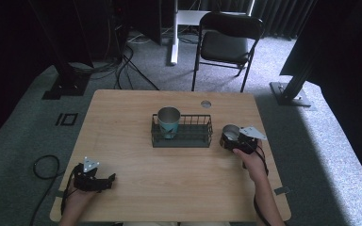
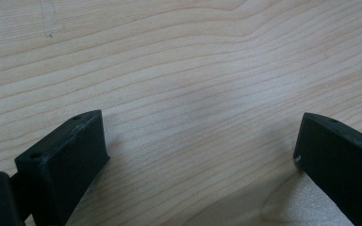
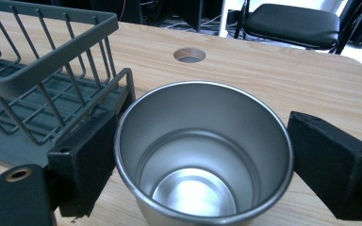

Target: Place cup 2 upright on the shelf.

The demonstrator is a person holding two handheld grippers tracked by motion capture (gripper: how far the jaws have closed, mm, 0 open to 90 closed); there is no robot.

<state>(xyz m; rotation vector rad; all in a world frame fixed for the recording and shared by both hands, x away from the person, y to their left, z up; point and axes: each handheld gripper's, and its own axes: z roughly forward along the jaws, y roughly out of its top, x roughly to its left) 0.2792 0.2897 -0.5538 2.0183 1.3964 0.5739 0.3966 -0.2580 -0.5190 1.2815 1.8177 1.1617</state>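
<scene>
right gripper [image 3: 202, 155] jaws spread, flanking upright steel cup [image 3: 202, 150] | wire basket [image 1: 182, 131] just left | left gripper [image 2: 202, 155] spread, idle

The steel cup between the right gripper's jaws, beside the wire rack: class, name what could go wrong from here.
1. The right gripper has its jaws around the steel cup at the rim, and smooth metal may slip when lifted.
2. The wire rack stands close to the cup's side, so a jaw or the cup could catch its wires.
3. A teal-banded cup already stands in the rack's left end; the steel cup could knock it.
</scene>
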